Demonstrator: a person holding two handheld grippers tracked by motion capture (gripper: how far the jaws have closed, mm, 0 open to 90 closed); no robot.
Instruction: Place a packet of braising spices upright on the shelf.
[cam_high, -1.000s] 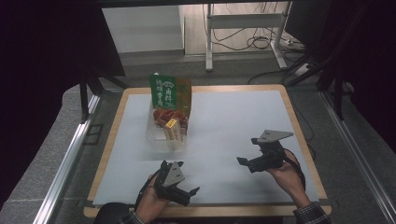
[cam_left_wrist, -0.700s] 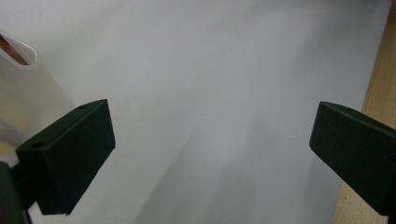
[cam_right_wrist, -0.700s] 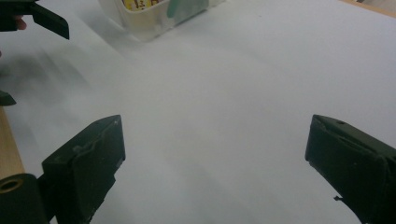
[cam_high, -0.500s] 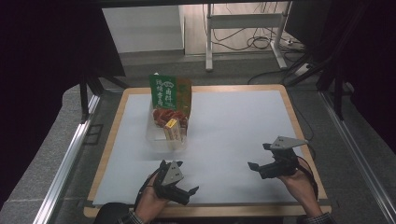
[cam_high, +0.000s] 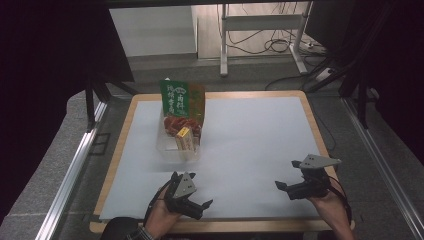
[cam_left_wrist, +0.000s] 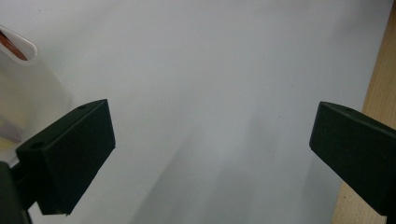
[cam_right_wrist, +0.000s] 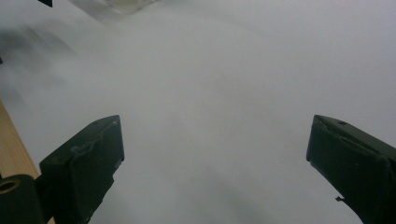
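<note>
Both tongs rest low at the near edge of the surface (cam_high: 250, 135), and neither holds anything. The left tongs (cam_high: 200, 206) sit at about 7 o'clock on the white mat, jaws spread wide; in the left gripper view the two black jaws stand far apart over bare mat with only a corner of the clear tub (cam_left_wrist: 18, 46) showing at 10 o'clock. The right tongs (cam_high: 284, 189) sit at about 5 o'clock, also gaping wide, pointing in toward the middle, and the right gripper view shows nothing between its jaws.

The work's things lie at about 11 o'clock from the mat's centre: a clear plastic tub (cam_high: 176, 148) holding a small yellow-topped packet (cam_high: 184, 139) and some red snack pieces (cam_high: 175, 124), with a green packet (cam_high: 176, 99) standing upright against its far side. The tub is closer to the left tongs, though still apart from them, and well apart from the right.

The parked, wide pose reads as a neutral stance, probably chosen to keep both tools out of the tub's way and ready to reach in. The upright green packet likely leans on the tub for support.
</note>
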